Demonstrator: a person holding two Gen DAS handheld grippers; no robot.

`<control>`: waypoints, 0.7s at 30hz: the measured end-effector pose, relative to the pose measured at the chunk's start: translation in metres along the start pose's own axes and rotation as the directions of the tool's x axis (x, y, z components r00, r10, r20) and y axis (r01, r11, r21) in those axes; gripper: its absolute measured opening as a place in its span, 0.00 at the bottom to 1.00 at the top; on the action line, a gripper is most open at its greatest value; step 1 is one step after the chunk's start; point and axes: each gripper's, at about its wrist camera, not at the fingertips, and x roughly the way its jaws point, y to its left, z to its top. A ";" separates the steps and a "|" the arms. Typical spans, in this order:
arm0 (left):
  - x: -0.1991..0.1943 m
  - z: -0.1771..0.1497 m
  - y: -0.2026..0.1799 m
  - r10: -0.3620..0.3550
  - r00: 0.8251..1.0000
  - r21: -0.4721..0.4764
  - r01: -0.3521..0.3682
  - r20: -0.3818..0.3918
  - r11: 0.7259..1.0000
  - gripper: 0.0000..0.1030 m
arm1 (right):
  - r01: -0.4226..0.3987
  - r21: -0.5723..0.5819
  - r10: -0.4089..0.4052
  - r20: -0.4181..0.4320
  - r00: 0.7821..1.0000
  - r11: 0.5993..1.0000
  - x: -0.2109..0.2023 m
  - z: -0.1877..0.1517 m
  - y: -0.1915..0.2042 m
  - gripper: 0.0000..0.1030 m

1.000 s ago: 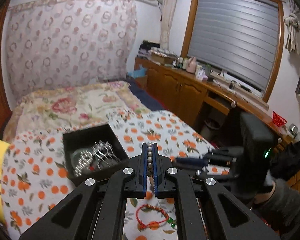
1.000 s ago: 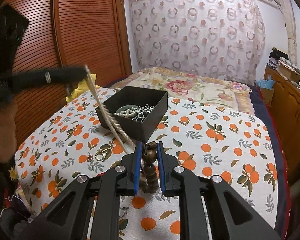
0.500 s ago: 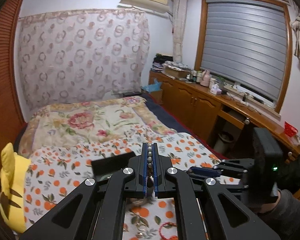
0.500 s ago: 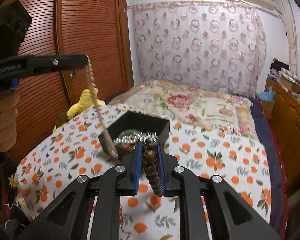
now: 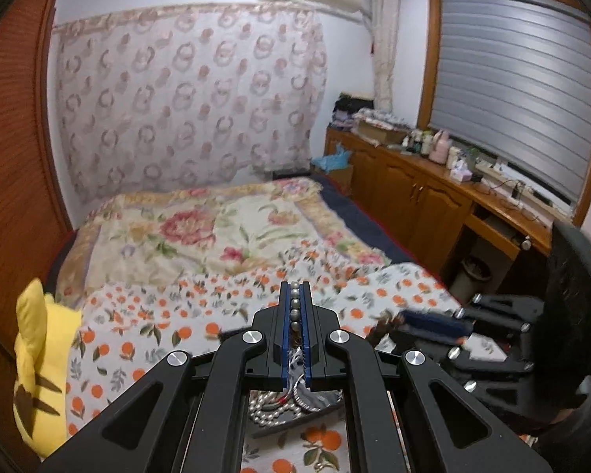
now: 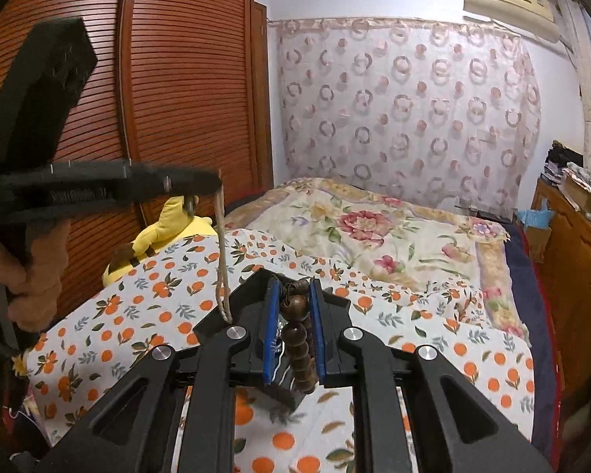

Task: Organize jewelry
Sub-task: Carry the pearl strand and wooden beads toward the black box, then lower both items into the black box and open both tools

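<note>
My left gripper (image 5: 295, 295) clenched on string of small pearly beads (image 5: 294, 302); strand hangs down from it, seen in right wrist view (image 6: 221, 260). My right gripper (image 6: 295, 315) clamped on dark brown wooden bead bracelet (image 6: 298, 339). Both held above black open jewelry box (image 6: 232, 307) on orange-print bedspread (image 6: 433, 339). Pearl necklaces and silver pieces (image 5: 279, 406) lie in box, below left gripper. Yellow plush toy (image 5: 39, 362) at left bed edge, near wooden wardrobe.
</note>
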 end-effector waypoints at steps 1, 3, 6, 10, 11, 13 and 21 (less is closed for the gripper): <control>0.007 -0.006 0.004 0.001 1.000 -0.013 -0.002 -0.018 1.000 0.04 | -0.001 0.001 0.001 -0.002 1.000 1.000 0.004 0.002 -0.001 0.17; 0.020 -0.016 0.010 0.001 0.999 -0.028 -0.003 -0.047 1.000 0.04 | -0.004 0.004 0.004 -0.002 1.000 1.000 0.011 0.004 -0.003 0.17; 0.037 -0.034 0.020 0.011 0.996 -0.054 -0.016 -0.091 0.998 0.04 | -0.016 0.019 0.016 -0.009 1.000 1.000 0.021 0.007 -0.005 0.17; 0.045 -0.050 0.025 0.020 0.993 -0.063 -0.028 -0.113 0.998 0.04 | -0.011 0.023 0.012 -0.031 0.999 1.000 0.036 0.005 -0.005 0.17; 0.045 -0.052 0.025 0.028 0.993 -0.061 -0.035 -0.114 0.998 0.04 | -0.010 0.025 0.011 -0.039 0.999 1.000 0.039 0.002 -0.004 0.17; 0.045 -0.060 0.025 0.041 0.992 -0.056 -0.048 -0.123 0.997 0.04 | -0.007 0.029 0.009 -0.060 0.998 1.000 0.047 -0.002 -0.004 0.17; 0.034 -0.086 0.024 0.071 0.989 -0.029 -0.076 -0.127 0.997 0.23 | -0.020 0.066 0.027 -0.110 0.994 0.998 0.065 -0.019 -0.005 0.17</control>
